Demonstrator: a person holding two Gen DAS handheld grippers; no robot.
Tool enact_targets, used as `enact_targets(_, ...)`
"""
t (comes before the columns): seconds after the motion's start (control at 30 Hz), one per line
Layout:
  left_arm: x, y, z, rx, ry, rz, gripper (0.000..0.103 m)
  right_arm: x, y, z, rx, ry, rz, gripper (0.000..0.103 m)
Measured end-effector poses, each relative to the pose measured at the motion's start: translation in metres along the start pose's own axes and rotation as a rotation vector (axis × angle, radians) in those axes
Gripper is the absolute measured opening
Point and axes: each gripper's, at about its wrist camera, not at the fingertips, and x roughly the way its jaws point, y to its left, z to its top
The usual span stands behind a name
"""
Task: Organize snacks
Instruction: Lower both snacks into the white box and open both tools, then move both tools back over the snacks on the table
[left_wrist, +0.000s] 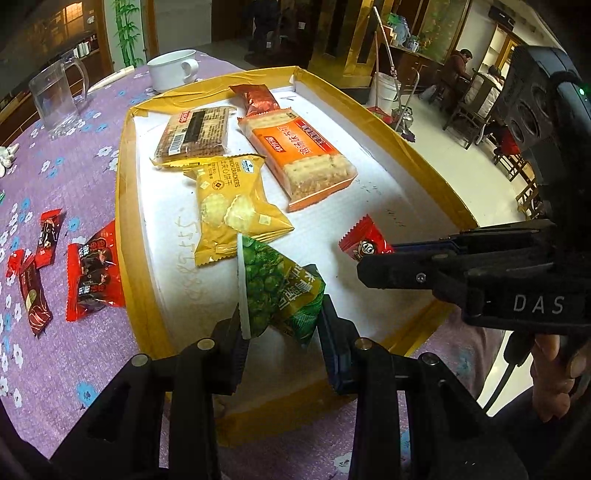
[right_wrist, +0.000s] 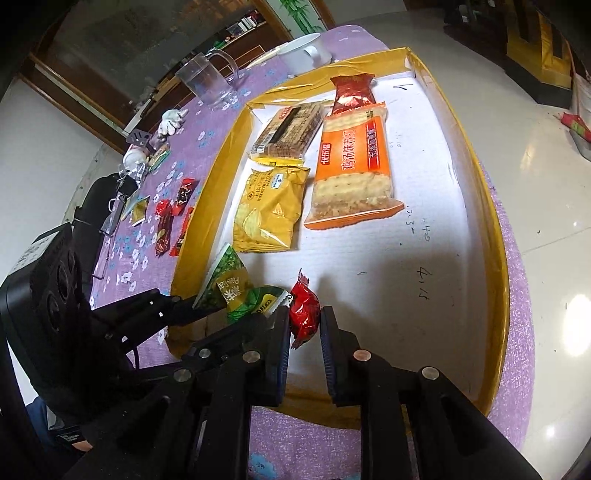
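A white tray with a yellow rim (left_wrist: 123, 155) holds several snacks: an orange cracker pack (left_wrist: 299, 151), a brown biscuit pack (left_wrist: 195, 133), a yellow cracker bag (left_wrist: 232, 206) and a dark red packet (left_wrist: 258, 98). My left gripper (left_wrist: 282, 325) is shut on the green pea packet (left_wrist: 280, 288), which rests on the tray's near part. My right gripper (right_wrist: 304, 325) is shut on a small red candy (right_wrist: 304, 314) just above the tray; it also shows in the left wrist view (left_wrist: 364, 243).
Several red and brown snack packets (left_wrist: 94, 273) lie on the purple flowered tablecloth left of the tray. A clear plastic jug (left_wrist: 57, 98) and a white cup (left_wrist: 173, 70) stand behind it. The table's edge drops to the floor on the right.
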Motion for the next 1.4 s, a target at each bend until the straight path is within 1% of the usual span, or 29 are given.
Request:
enact_targets(0.2,-0.002,-0.002,0.001,0.018,-0.011,0.005,0.032,-0.002,0.000,0.001,0.004,-0.006,-0.015,0.019)
enact_targets(0.3,-0.004,-0.003,0.002,0.021,-0.013,0.013,0.033,-0.003,0.000,0.000,0.011,-0.009,-0.022,0.026)
enact_targets(0.33,-0.005,-0.004,0.002,0.025,-0.015,0.019,0.033,-0.005,0.000,0.000,0.013,-0.013,-0.023,0.031)
enact_targets(0.37,-0.006,-0.004,0.002,0.028,-0.017,0.025,0.033,-0.006,0.000,-0.001,0.013,-0.018,-0.027,0.034)
enact_targets(0.5,-0.010,-0.007,0.002,0.045,-0.035,0.058,0.038,-0.011,0.001,-0.003,0.013,-0.033,-0.029,0.034)
enact_targets(0.57,-0.013,-0.008,0.003,0.054,-0.050,0.080,0.045,-0.013,0.001,-0.004,0.016,-0.038,-0.032,0.034)
enact_targets(0.63,-0.016,-0.008,0.003,0.064,-0.063,0.095,0.047,-0.015,0.001,-0.005,0.017,-0.043,-0.036,0.034)
enact_targets(1.0,-0.032,0.000,0.001,0.075,-0.116,0.151,0.047,-0.020,0.010,-0.012,0.021,-0.063,-0.047,0.034)
enact_targets(1.23,-0.043,0.009,-0.003,0.075,-0.147,0.171,0.047,-0.022,0.021,-0.013,0.015,-0.079,-0.051,0.034)
enact_targets(1.4,-0.052,0.020,-0.008,0.050,-0.168,0.174,0.047,-0.022,0.031,-0.012,0.003,-0.087,-0.054,0.034)
